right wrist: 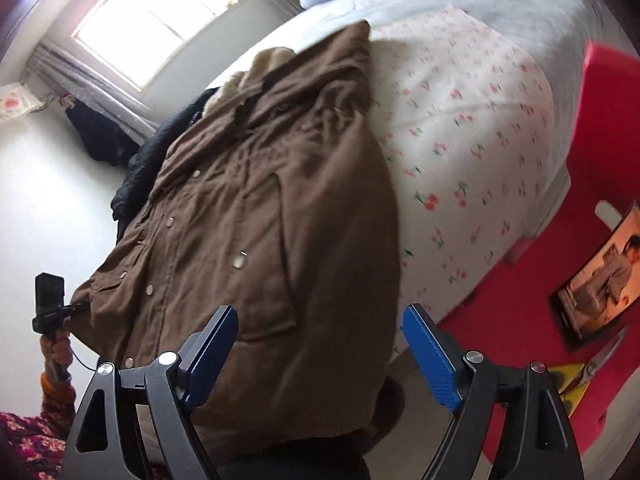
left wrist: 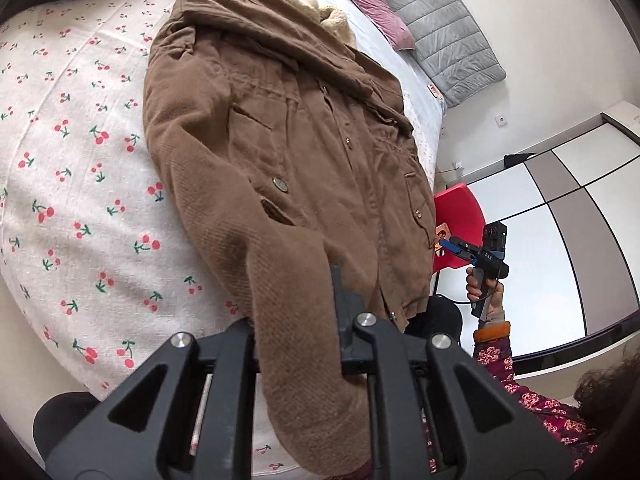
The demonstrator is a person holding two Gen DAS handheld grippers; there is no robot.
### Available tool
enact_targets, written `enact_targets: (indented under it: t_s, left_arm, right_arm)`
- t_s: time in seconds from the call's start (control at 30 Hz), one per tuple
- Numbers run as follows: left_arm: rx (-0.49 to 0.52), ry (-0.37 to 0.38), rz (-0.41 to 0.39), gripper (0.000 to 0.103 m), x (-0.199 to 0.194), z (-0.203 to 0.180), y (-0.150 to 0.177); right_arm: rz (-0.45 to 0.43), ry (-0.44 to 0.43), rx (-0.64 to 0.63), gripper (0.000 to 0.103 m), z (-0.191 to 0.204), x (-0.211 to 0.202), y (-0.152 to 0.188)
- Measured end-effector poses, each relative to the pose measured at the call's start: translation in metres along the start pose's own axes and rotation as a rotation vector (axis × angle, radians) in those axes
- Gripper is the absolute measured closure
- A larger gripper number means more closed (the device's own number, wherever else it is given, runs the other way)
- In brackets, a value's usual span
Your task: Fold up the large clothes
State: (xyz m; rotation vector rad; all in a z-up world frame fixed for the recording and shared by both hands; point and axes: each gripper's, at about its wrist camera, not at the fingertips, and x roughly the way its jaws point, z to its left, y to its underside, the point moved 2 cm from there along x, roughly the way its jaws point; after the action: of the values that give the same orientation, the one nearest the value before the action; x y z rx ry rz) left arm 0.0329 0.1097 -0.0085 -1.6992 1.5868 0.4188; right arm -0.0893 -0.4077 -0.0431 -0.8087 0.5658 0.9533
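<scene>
Brown jacket (left wrist: 288, 168) is lying front-up across the cherry-print sheet (left wrist: 80, 184) on the bed, snaps done up, fuzzy cream hood lining (left wrist: 312, 8) showing at the far end. Left gripper (left wrist: 300, 340) is pinching one sleeve (left wrist: 296, 320), fabric bunched between its fingers. Right gripper (right wrist: 320, 344) hangs over the hem, blue pads (right wrist: 430, 356) spread wide, not touching anything. Red stool (right wrist: 560, 264) right beside the bed.

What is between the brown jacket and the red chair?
The cherry-print sheet lies between the brown jacket and the red chair, shown in the right wrist view.
</scene>
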Motion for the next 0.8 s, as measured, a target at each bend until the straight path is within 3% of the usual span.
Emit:
enact_targets:
  t_s: [0.13, 0.27, 0.33, 0.37, 0.4, 0.43, 0.47, 0.57, 0.67, 0.8]
  left_arm:
    - [-0.012, -0.022, 0.013, 0.089, 0.006, 0.005, 0.004]
    - [-0.022, -0.042, 0.033, 0.089, 0.013, 0.005, 0.008]
    - [-0.026, -0.045, 0.057, 0.088, 0.017, 0.008, 0.012]
    - [-0.028, -0.046, 0.078, 0.088, 0.021, 0.010, 0.014]
    - [-0.030, -0.051, 0.093, 0.088, 0.023, 0.013, 0.016]
    - [-0.036, -0.059, 0.105, 0.088, 0.026, 0.014, 0.017]
    - [-0.043, -0.056, 0.107, 0.088, 0.026, 0.015, 0.018]
    - [-0.052, -0.006, 0.063, 0.089, 0.018, 0.010, 0.014]
    - [-0.042, 0.092, -0.037, 0.090, -0.003, -0.004, 0.002]
    - [-0.016, 0.162, -0.158, 0.090, -0.025, -0.023, -0.024]
  right_arm:
    - [0.013, -0.099, 0.030, 0.017, -0.023, 0.023, 0.004]
    - [0.091, -0.199, 0.020, 0.021, -0.018, 0.049, 0.013]
    - [0.132, -0.218, -0.015, 0.031, -0.007, 0.058, 0.022]
    - [0.127, -0.227, -0.041, 0.050, -0.002, 0.057, 0.026]
    - [0.107, -0.234, -0.061, 0.068, 0.002, 0.052, 0.028]
    - [0.085, -0.216, -0.083, 0.075, 0.006, 0.044, 0.031]
    - [0.061, -0.198, -0.093, 0.090, 0.011, 0.036, 0.032]
    - [-0.042, -0.160, -0.119, 0.094, 0.032, 0.004, 0.033]
    - [-0.170, -0.203, -0.123, 0.096, 0.054, -0.028, 0.023]
    - [-0.290, -0.284, -0.143, 0.096, 0.092, -0.048, -0.003]
